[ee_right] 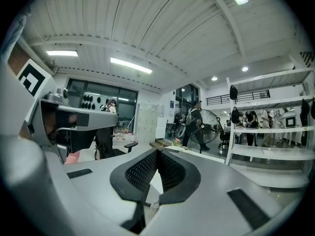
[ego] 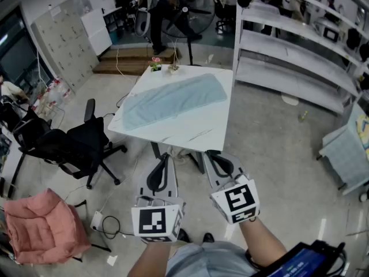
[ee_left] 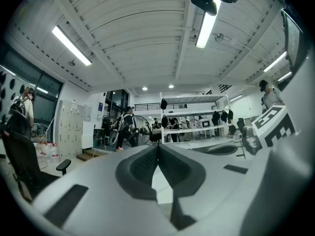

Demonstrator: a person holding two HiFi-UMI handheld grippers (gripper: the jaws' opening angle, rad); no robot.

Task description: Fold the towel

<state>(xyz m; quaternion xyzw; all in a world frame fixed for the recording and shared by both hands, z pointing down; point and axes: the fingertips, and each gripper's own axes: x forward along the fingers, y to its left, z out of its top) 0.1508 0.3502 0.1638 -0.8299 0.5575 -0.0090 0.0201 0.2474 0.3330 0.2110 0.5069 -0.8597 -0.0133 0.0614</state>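
The pale blue towel (ego: 173, 100) lies spread on the white tabletop (ego: 193, 133), at twelve o'clock from the left gripper (ego: 164, 156) and right gripper (ego: 211, 154), both with jaws pressed together, empty.

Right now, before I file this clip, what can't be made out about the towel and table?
- Towel: head view, too small to tell one layer from several.
- Two small items at the table's far edge: head view, too small to name.
- Table base: head view, mostly hidden under the tabletop and behind the left gripper and right gripper.
- Towel in both gripper views: not discernible past the shut fingers.
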